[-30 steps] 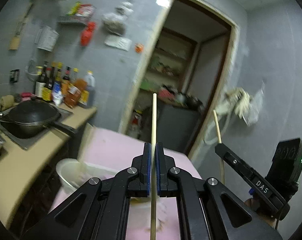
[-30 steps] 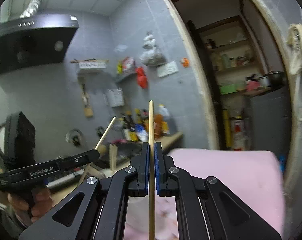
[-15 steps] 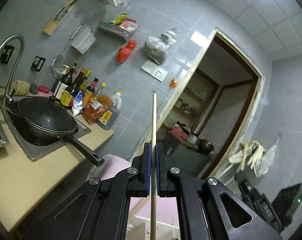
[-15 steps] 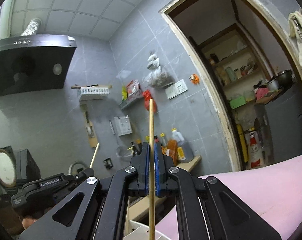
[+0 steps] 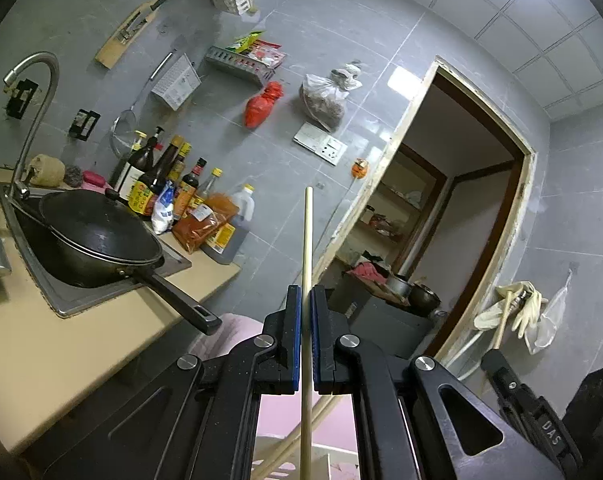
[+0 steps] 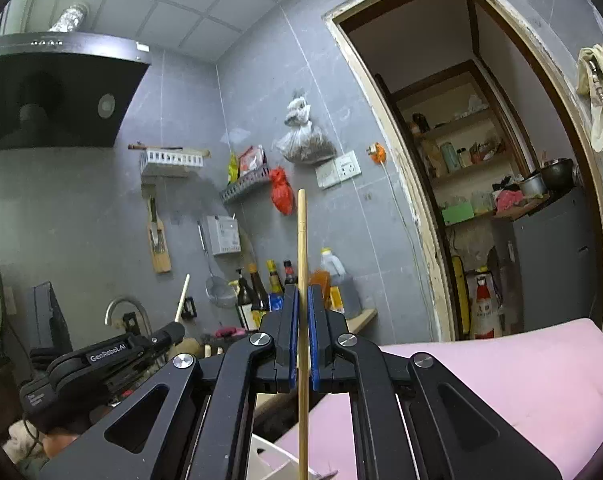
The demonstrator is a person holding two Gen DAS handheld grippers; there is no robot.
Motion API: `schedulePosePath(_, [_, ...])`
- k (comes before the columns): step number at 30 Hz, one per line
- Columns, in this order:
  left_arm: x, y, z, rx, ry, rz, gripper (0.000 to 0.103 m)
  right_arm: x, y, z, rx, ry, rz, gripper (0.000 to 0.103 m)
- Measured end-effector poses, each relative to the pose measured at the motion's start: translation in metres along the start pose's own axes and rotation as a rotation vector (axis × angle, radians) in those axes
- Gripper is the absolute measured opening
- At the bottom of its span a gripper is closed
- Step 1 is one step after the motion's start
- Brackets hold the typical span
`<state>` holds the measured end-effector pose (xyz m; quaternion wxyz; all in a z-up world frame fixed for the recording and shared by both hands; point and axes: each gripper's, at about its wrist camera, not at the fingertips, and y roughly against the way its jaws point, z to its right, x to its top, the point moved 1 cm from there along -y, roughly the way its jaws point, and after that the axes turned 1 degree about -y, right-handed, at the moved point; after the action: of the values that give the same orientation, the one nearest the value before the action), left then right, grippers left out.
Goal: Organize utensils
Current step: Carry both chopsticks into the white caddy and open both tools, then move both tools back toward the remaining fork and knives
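Chopsticks, one per gripper, that's the whole story right now. The left gripper (image 5: 306, 336) has its jaws pressed together on a pale chopstick (image 5: 307, 248) that stands straight up through the blue pads, sticking out well above the fingertips and running down below them too. The right gripper (image 6: 300, 336) is doing the same thing with a slightly yellower chopstick (image 6: 301, 248), pinched about midway along its length so it doesn't swing.

I'd guess holding them mid-shaft and vertical is deliberate: it keeps each stick balanced and lets the lower end drop into something tip first. Directly beneath the left gripper there's a white container (image 5: 321, 466) with a few more sticks (image 5: 301, 436) leaning in it at a slant, so that looks like the collection spot. In the right wrist view a white rim (image 6: 269, 458) shows just under that gripper as well, can't say for sure it's the same container.

Both sit over a pink padded surface (image 6: 501, 380). Off to the left of the left gripper is the counter with a black wok (image 5: 97, 240) parked in the sink and a cluster of sauce bottles (image 5: 173, 196) behind it, all well apart from the action. Doorway (image 6: 481, 180) is off to the right.

My read: mid-task, the sticks are lifted and need lowering into that holder.
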<state>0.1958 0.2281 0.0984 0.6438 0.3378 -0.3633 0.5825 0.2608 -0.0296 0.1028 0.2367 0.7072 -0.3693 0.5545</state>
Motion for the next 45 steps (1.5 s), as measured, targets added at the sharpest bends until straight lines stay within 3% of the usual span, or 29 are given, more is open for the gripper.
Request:
schedulePosePath(9, [-0.011,0.007,0.005,0.014,-0.080,-0.012,0.003,-0.011,0.000,0.002,0.026,-0.010,-0.107,0.003])
schedulePosePath(16, [-0.019,0.012,0.012,0.007,-0.243,-0.132,0.005,-0.016,0.003,-0.002,0.045,0.020,-0.190,0.004])
schedulePosePath(21, [-0.026,0.012,0.014,-0.008,-0.255,-0.204,0.006,-0.015,0.006,-0.004,0.042,0.025,-0.219,0.007])
schedulePosePath(24, [-0.027,0.020,0.020,-0.020,-0.252,-0.212,0.016,-0.013,0.011,-0.005,0.028,0.030,-0.230,0.017])
schedulePosePath(26, [-0.028,0.026,0.028,-0.023,-0.251,-0.214,0.035,-0.009,0.016,-0.004,0.021,0.034,-0.231,0.024])
schedulePosePath(28, [-0.027,0.033,0.038,-0.011,-0.264,-0.219,0.037,-0.006,0.023,-0.003,0.002,0.047,-0.234,0.026])
schedulePosePath(31, [-0.031,0.041,0.057,0.005,-0.312,-0.229,0.038,0.000,0.037,0.002,-0.029,0.062,-0.227,0.042])
schedulePosePath(32, [-0.033,0.043,0.063,0.006,-0.325,-0.233,0.041,0.002,0.041,0.004,-0.037,0.062,-0.223,0.049])
schedulePosePath(36, [-0.044,0.052,0.083,0.013,-0.345,-0.239,0.060,0.010,0.066,0.016,-0.095,0.072,-0.215,0.061])
schedulePosePath(38, [-0.051,0.059,0.093,0.006,-0.351,-0.242,0.068,0.012,0.082,0.024,-0.122,0.072,-0.203,0.078])
schedulePosePath(40, [-0.059,0.064,0.102,-0.001,-0.358,-0.250,0.075,0.015,0.096,0.030,-0.143,0.078,-0.199,0.081])
schedulePosePath(45, [-0.089,0.073,0.124,-0.048,-0.365,-0.315,0.080,0.015,0.130,0.052,-0.199,0.074,-0.212,0.096])
